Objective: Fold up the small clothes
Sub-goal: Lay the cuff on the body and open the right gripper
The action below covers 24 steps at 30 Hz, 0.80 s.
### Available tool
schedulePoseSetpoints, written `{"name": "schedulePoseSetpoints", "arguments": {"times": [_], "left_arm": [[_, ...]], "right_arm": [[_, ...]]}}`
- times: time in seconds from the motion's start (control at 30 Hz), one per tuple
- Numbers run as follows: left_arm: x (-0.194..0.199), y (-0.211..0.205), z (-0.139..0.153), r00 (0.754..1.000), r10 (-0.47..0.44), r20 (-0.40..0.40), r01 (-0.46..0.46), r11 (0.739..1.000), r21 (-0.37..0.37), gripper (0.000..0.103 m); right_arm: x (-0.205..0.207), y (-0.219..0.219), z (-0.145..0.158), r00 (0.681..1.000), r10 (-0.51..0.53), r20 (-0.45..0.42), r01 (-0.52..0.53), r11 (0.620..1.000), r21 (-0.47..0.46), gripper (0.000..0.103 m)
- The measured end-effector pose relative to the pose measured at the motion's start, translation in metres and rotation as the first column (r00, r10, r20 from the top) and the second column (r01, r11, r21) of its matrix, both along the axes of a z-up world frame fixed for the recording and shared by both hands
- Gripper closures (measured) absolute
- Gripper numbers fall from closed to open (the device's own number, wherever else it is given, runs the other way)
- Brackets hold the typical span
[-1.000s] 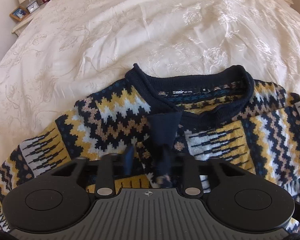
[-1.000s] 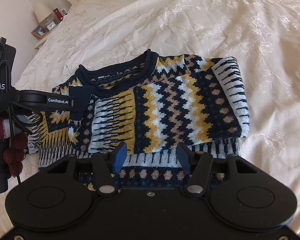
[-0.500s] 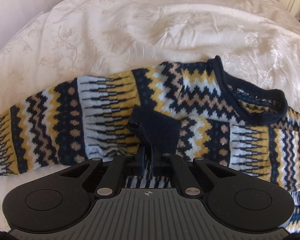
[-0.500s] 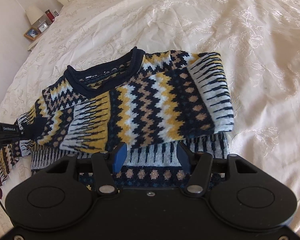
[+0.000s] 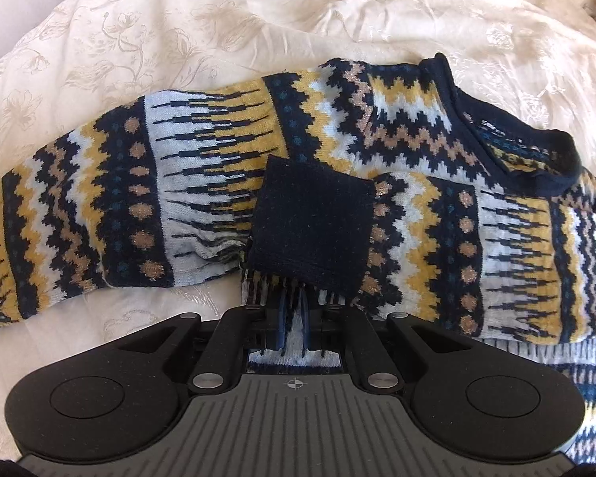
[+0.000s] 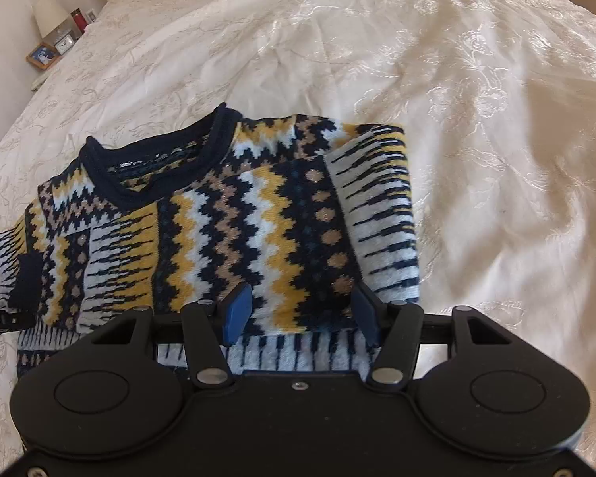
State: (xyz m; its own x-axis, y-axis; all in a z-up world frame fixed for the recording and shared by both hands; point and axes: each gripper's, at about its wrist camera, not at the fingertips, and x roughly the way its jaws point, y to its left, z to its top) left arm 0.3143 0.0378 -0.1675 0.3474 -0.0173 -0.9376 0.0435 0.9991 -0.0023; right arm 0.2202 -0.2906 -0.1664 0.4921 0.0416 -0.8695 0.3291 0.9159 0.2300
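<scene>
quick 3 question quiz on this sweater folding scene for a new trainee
1. True or false: the right gripper is clamped shut on the sweater.
2. Which sleeve is already folded across the sweater's body? A) the one whose navy cuff lies in front of the left gripper B) the one stretched out over the bedspread C) neither
3. Fill in: the left gripper's fingers stand nearly ____ .

Key
1. False: its jaws stand wide apart, with nothing between them.
2. A: that sleeve lies across the chest, its cuff near the middle; the other sleeve is still spread out sideways.
3. Closed: only a thin gap shows, and whether any fabric is pinched cannot be told.
</scene>
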Motion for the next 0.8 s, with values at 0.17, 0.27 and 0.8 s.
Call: {"name": "schedulePoseSetpoints", "arguments": {"times": [0.17,0.27,0.8], "left_arm": [[-0.001,-0.008,-0.006,0.999,-0.052,-0.005,0.052,0.998,-0.030,0.095],[-0.005,-0.018,-0.007,0.996,-0.089,0.000,0.089,0.995,-0.045,0.095],[-0.047,0.005,-0.005,0.989,-0.147,0.002,0.147,0.989,0.001,0.093]], "right_arm": [[-0.008,-0.013,0.001,0.999,-0.046,-0.012,0.046,0.999,-0.026,0.042],[-0.010,-0.016,0.001,0.998,-0.062,-0.032,0.060,0.997,-0.054,0.042],[-0.002,-0.016,-0.020,0.993,-0.041,-0.112,0.022,0.986,-0.166,0.041]]}}
